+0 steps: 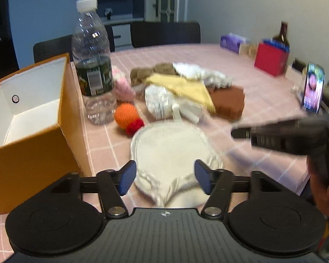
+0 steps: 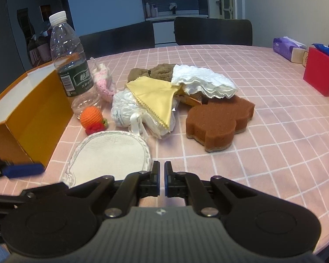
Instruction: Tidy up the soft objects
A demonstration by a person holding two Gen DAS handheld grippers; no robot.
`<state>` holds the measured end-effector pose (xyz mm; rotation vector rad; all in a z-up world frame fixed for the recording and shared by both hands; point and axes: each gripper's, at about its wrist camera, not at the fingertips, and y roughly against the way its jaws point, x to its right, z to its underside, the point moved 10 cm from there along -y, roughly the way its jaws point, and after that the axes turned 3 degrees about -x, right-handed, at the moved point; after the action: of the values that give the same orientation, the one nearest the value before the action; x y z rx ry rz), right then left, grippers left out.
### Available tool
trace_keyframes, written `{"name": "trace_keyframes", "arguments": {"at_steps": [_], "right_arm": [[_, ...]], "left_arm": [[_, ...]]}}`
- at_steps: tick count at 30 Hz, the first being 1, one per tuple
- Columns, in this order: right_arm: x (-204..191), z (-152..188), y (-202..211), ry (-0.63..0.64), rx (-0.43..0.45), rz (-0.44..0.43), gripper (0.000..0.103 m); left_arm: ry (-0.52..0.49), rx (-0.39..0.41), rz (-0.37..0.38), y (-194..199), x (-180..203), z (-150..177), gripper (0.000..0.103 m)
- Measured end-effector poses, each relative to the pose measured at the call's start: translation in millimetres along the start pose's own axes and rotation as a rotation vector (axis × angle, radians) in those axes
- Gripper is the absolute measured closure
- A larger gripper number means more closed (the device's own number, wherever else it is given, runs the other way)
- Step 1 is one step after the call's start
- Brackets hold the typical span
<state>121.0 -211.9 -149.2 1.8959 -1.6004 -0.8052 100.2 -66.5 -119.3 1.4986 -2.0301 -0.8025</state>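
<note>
The left hand-held gripper (image 1: 162, 176) stood released, the round cream pad (image 1: 172, 151) lying on the surface between its fingers; closing squarely on the pad's near edge seemed wise. The right hand-held gripper (image 2: 161, 175) was clenched, empty.

Box (image 2: 28, 109) left of bottle (image 2: 70, 65) — sponge (image 2: 219, 120) right
</note>
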Motion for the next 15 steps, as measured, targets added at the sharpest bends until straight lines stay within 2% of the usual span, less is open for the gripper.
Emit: {"name": "trace_keyframes", "arguments": {"at_steps": [2, 3, 7, 12, 15], "right_arm": [[2, 2, 1, 0.000, 0.000, 0.011, 0.101], [5, 2, 0, -0.003, -0.003, 0.017, 0.100], [10, 5, -5, -0.022, -0.023, 0.018, 0.100], [4, 9, -13, 0.006, -0.039, 0.010, 0.093], [1, 9, -22, 0.013, -0.052, -0.002, 0.093]], "left_arm": [[0.044, 0.012, 0.002, -5, -4, -9, 0.019], [0.064, 0.002, -0.009, -11, -7, -11, 0.018], [0.120, -0.050, -0.063, -40, -15, -10, 0.018], [0.176, -0.098, -0.054, -63, -16, -2, 0.017], [0.215, -0.124, -0.044, -70, -20, 1, 0.016]]}}
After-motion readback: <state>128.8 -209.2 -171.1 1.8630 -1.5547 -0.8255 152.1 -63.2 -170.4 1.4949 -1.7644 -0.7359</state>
